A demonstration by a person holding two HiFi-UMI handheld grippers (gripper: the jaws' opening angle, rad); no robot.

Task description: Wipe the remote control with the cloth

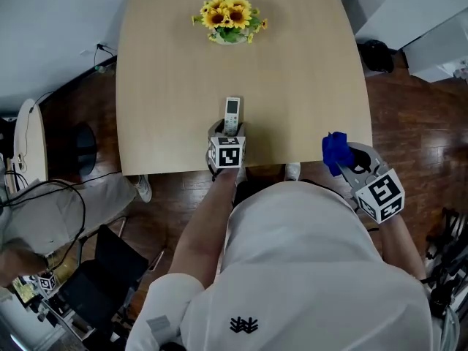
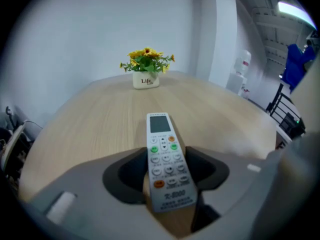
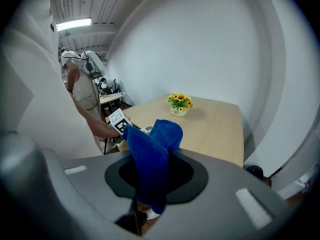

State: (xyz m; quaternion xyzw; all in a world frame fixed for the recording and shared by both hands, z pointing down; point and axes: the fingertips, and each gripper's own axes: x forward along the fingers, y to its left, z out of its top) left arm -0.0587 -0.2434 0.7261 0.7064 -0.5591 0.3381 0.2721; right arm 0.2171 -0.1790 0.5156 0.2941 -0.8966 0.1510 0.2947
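Observation:
A white remote control with a small screen and coloured buttons is held by its near end over the wooden table. My left gripper is shut on it near the table's front edge. A blue cloth hangs bunched from my right gripper, which is shut on it. That gripper is off the table's front right corner, apart from the remote. In the right gripper view, the left gripper's marker cube shows behind the cloth.
A white pot of sunflowers stands at the far middle of the table. Dark wood floor surrounds the table, with cables and a chair at the left. A black object lies on the floor at the right.

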